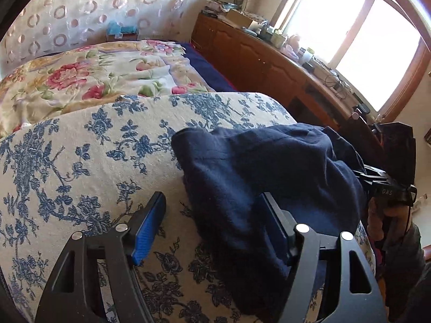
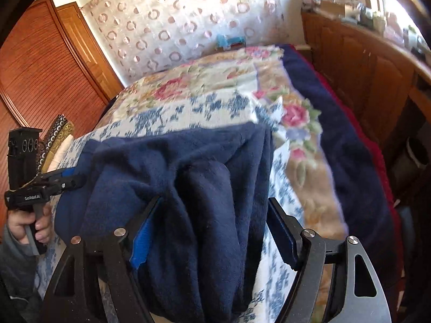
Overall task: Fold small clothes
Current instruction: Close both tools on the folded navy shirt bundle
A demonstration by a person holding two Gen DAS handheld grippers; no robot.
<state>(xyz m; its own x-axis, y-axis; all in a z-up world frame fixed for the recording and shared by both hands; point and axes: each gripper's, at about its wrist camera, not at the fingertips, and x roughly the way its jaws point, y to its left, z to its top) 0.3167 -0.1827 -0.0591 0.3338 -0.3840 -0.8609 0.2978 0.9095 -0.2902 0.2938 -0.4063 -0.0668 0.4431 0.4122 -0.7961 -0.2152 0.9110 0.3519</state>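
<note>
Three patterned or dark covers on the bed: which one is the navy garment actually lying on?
The blue-flowered cover, cream with blue sprigs. The navy garment lies on it; the pink-rose quilt lies beyond.

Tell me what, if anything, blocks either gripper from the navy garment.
Nothing visible does. The navy garment already lies between the open fingers of the left gripper and the right gripper, on the blue-flowered cover.

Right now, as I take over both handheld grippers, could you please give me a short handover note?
Left gripper: jaws wide apart, the navy fleece garment lying over its right finger, not pinched.
Right gripper: jaws wide apart with the bunched garment between them; left pad touches it, no clamp.
Garment: a rumpled heap on the cream bedcover with blue floral print, near its edge.
Done: no neat fold visible.
Left: grip two edges, spread it flat, then fold.
</note>
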